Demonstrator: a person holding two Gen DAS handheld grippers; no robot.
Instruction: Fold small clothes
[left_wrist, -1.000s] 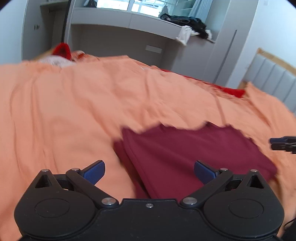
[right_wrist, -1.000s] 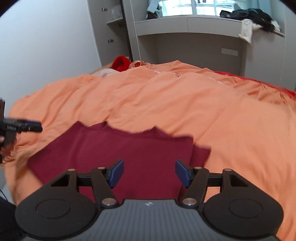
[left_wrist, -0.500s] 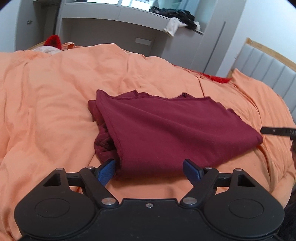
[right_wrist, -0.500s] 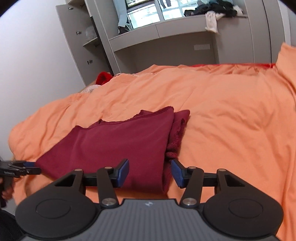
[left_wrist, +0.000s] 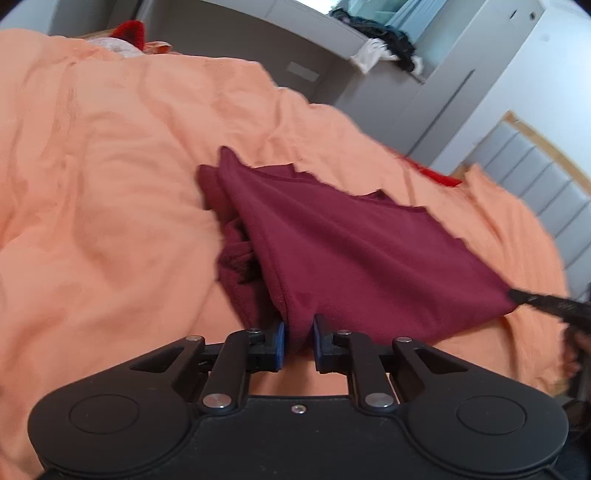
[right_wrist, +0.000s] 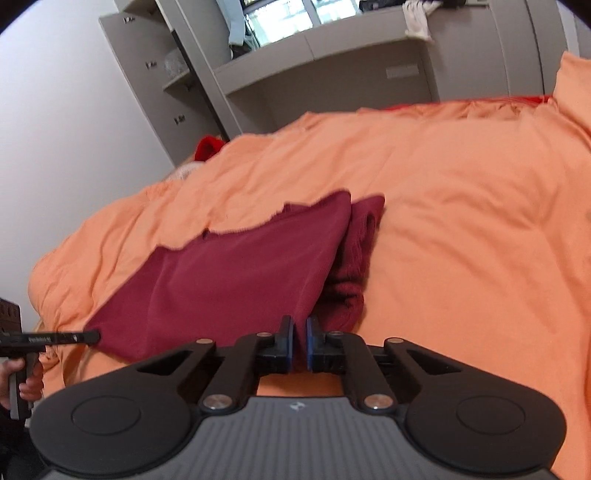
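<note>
**Both grippers pinch near corners of maroon garment**

Garment (left_wrist: 362, 258) of maroon cloth lies folded on the orange duvet (left_wrist: 110, 184), with a bunched layer showing under its edge. The left gripper (left_wrist: 298, 343), at six o'clock in its own view, has just been closing and now pinches the cloth's near corner between its blue pads (left_wrist: 280, 345). The right gripper (right_wrist: 300, 345), also at six o'clock in its view, has likewise just closed and clamps the garment's other near corner. From the left wrist, the right gripper's tip shows at three o'clock, touching the cloth's far-right corner. A grey cabinet (right_wrist: 332, 55) stands at twelve o'clock beyond the bed.
</note>
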